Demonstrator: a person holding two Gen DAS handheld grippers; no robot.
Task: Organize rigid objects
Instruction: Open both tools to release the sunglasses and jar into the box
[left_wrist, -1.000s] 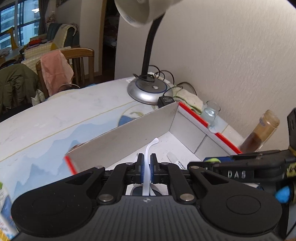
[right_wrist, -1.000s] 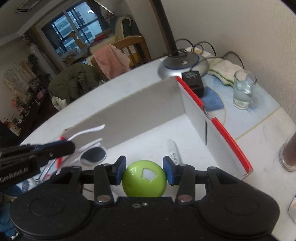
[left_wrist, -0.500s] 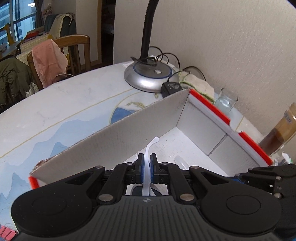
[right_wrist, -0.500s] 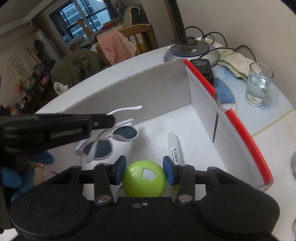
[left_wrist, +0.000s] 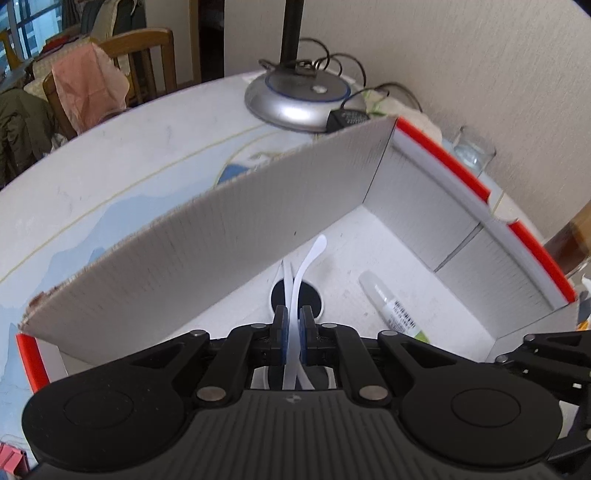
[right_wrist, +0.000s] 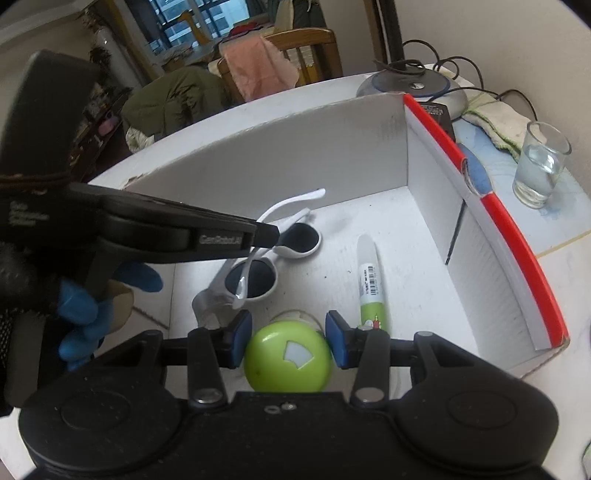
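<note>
Left gripper (left_wrist: 291, 321) view: pinches one white temple of the sunglasses (left_wrist: 310, 258), fingers closed down to nearly the width of that thin arm. Has dropped into the cardboard box (left_wrist: 258, 240) over the last second; earlier rode above the long grey wall, now sits below its top edge with a dark lens close to the white floor. Temple runs straight ahead along the fingers, tip curling toward the far right corner. Lies well clear of the glue tube (left_wrist: 391, 306) to the right.

Right gripper (right_wrist: 288, 332) view: grips the green ball (right_wrist: 288, 354), blue pads against both sides, jaws about ball-wide, just above the floor at the box's (right_wrist: 295, 147) open near edge. Shows the left gripper (right_wrist: 266, 234) reaching in from the left with the sunglasses (right_wrist: 255, 277) hanging low; cannot tell whether the lenses touch the floor yet. Long axis, lens to lens, runs from near left to far right; both temples point toward the far wall. Tube (right_wrist: 369, 280) lies beside them, cap away from the camera.

Judging from this: sunglasses almost placed, release probably next; ball to follow into the bare floor nearby.
</note>
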